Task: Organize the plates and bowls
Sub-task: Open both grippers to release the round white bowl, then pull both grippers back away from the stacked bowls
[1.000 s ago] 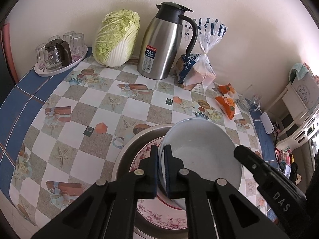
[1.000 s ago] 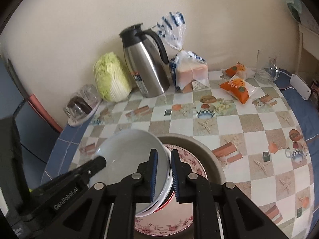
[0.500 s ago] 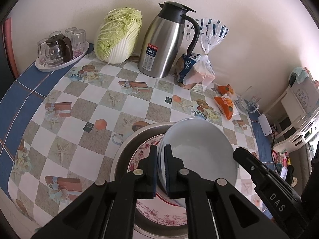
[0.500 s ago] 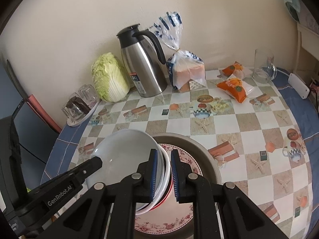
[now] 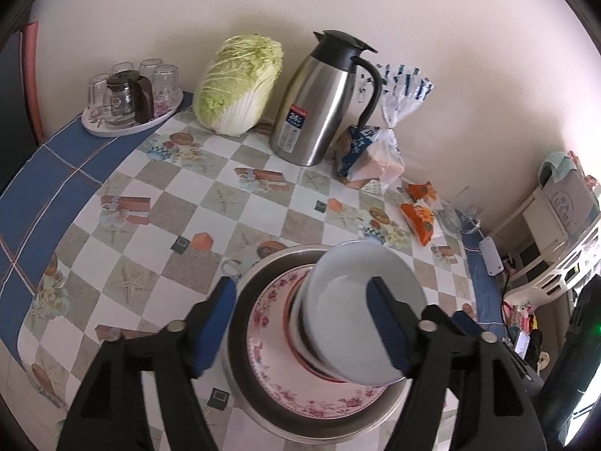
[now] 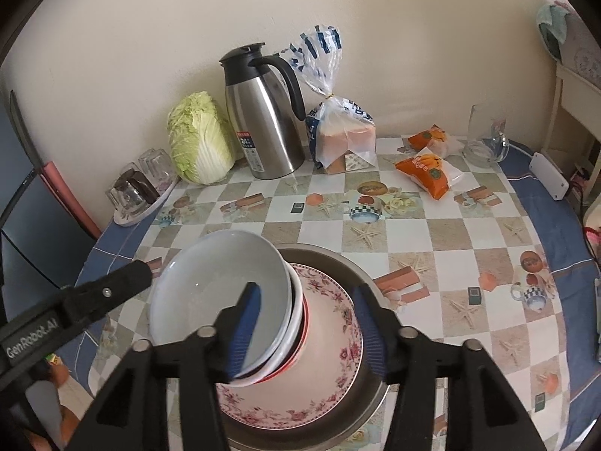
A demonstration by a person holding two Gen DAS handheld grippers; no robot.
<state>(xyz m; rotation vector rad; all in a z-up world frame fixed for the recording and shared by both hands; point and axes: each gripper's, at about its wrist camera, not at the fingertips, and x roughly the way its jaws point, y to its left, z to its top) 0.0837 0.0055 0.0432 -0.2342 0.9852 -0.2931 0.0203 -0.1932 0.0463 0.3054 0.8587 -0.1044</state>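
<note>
A stack of white bowls [image 5: 353, 312] [image 6: 221, 289] rests on a pink floral plate [image 5: 274, 353] [image 6: 330, 353] inside a round metal basin [image 5: 263, 263] [image 6: 338, 259] on the checked tablecloth. The lowest bowl has a red rim. My left gripper [image 5: 300, 329] is open, its blue pads either side of the bowl stack and not touching it. My right gripper [image 6: 304, 329] is open too, one pad over the top bowl's inside and one over the basin's right side. The left gripper's arm [image 6: 75, 304] shows at the left of the right wrist view.
Along the wall stand a tray of glasses [image 5: 131, 94], a napa cabbage [image 5: 240, 86], a steel thermos jug [image 5: 323, 101] and a bagged loaf [image 5: 375, 150]. Orange snack packets [image 6: 428, 173], a glass mug [image 6: 484, 135] and a white box [image 6: 548, 176] lie at the right.
Both grippers have opened and let go of the bowl stack's rim. The stack now sits on the floral plate in the basin. Both cameras have drawn back a little.
</note>
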